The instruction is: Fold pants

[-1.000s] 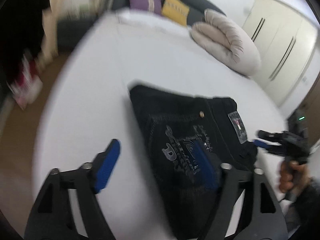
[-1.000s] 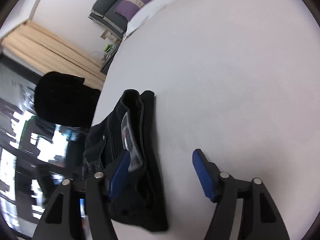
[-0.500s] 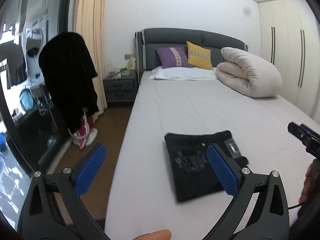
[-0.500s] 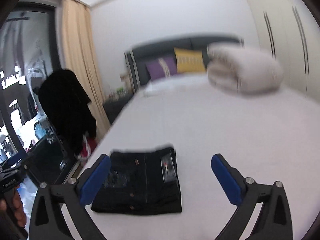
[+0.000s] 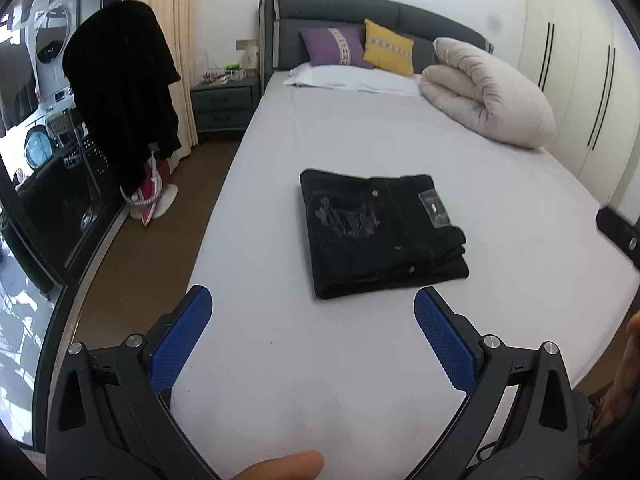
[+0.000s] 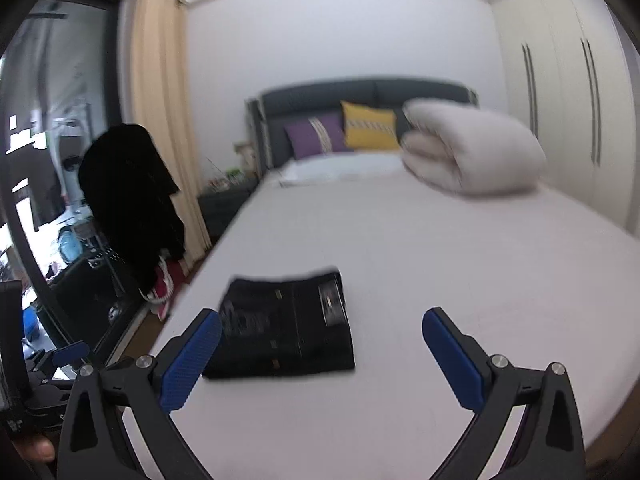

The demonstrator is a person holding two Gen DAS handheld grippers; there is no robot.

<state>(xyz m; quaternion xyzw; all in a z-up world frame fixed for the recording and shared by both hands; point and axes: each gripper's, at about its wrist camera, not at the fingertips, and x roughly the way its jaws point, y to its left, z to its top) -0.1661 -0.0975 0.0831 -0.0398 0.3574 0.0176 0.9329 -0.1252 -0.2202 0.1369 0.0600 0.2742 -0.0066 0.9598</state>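
Judging from the compact black pants point(image 5: 380, 236) lying folded near the foot of the bed point(image 5: 360, 132), the folding looks done, and nothing further seems needed beyond a check of the edges. Both the left gripper point(image 5: 312, 332) and the right gripper point(image 6: 320, 352) hover short of the pants, fingers spread wide and empty. Pillows point(image 5: 356, 46), a rolled duvet point(image 5: 488, 92) and a wardrobe point(image 5: 576, 72) fill the bedroom.

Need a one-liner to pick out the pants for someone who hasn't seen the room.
Look at the bed with the white sheet. The pants lie near its foot, far from the pillows and the rolled duvet. They are the only dark item there: a flat black folded rectangle.
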